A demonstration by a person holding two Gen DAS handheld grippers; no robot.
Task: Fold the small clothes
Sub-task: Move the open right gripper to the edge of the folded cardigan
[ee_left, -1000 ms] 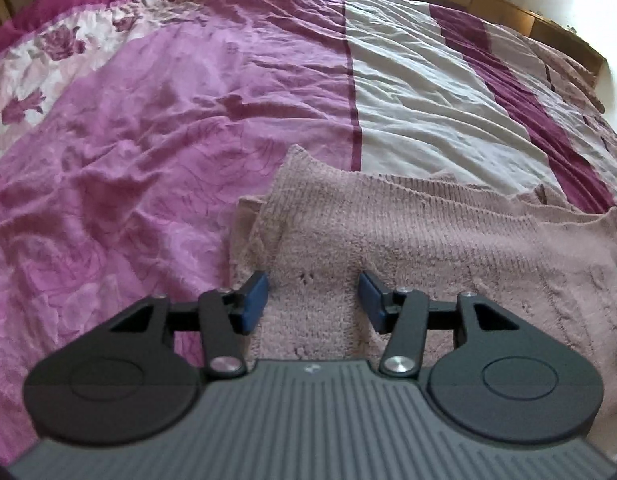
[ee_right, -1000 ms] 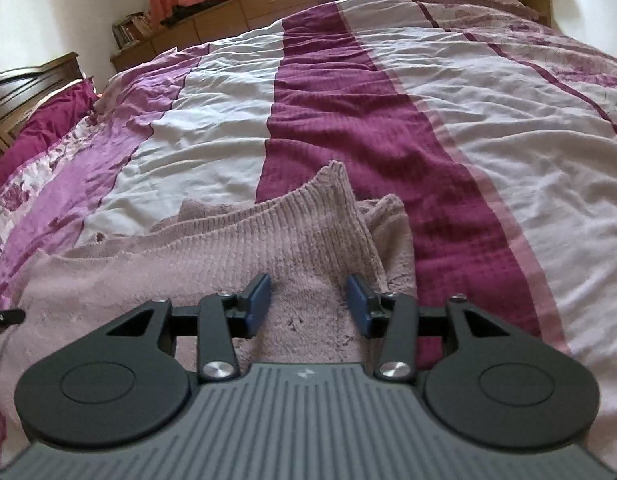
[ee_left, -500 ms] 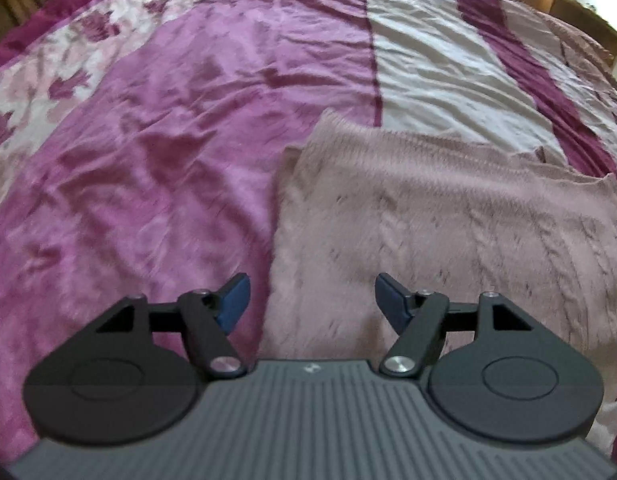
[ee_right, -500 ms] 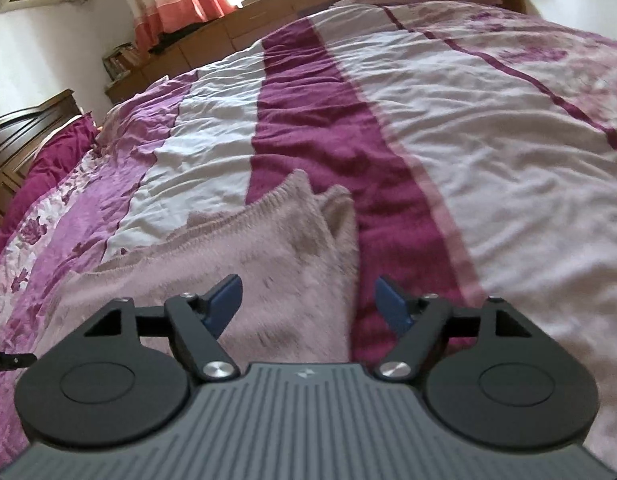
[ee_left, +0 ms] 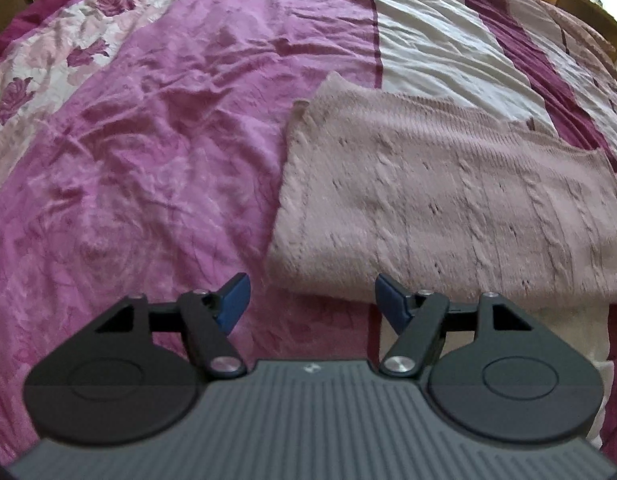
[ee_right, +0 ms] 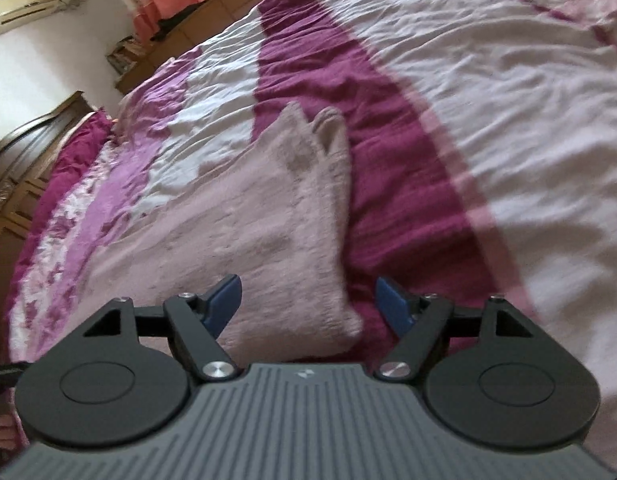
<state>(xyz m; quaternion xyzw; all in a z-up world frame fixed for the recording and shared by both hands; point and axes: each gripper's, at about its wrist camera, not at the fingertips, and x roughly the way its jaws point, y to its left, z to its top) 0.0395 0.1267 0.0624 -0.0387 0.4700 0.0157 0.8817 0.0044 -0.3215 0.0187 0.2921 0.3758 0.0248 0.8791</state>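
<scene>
Now both grippers stand spread and empty: the left gripper [ee_left: 310, 300] at the folded sweater's [ee_left: 448, 200] left corner, the right gripper [ee_right: 308, 300] at its right corner, sweater flat on the bed [ee_left: 148, 140].

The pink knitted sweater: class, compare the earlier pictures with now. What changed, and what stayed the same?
Both claws opened wider and drew back off the pink knitted sweater: left claw, right claw. Neither grips it now. The sweater stays folded flat on the striped bedspread.
</scene>
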